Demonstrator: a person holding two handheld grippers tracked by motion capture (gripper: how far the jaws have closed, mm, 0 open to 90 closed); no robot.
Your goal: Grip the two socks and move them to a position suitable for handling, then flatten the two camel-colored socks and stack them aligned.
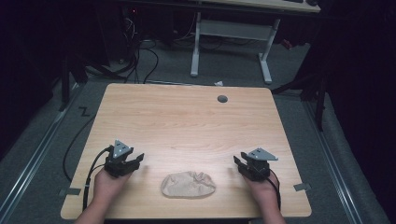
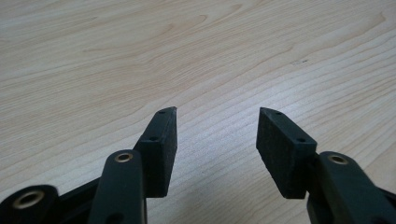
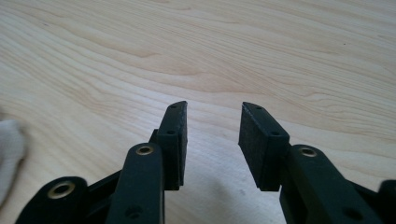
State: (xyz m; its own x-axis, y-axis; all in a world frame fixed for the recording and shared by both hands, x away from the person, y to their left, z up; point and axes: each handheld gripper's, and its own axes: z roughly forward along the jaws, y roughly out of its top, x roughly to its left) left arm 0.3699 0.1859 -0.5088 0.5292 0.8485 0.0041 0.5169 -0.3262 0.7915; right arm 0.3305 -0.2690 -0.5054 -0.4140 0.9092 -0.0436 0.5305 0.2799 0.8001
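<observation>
Crumpled beige cloth (image 1: 188, 185) lies on the wooden surface (image 1: 187, 121) between both grippers; left gripper (image 1: 135, 162) jaws wide apart, right gripper (image 1: 238, 162) jaws narrower, both empty.

My light wooden table (image 1: 187, 121) has a round grey grommet hole (image 1: 222, 99) near its far edge, and beyond it a white-legged desk frame (image 1: 231, 42) stands on grey carpet (image 1: 224, 70) beside tangled black cables (image 1: 140, 56).
</observation>
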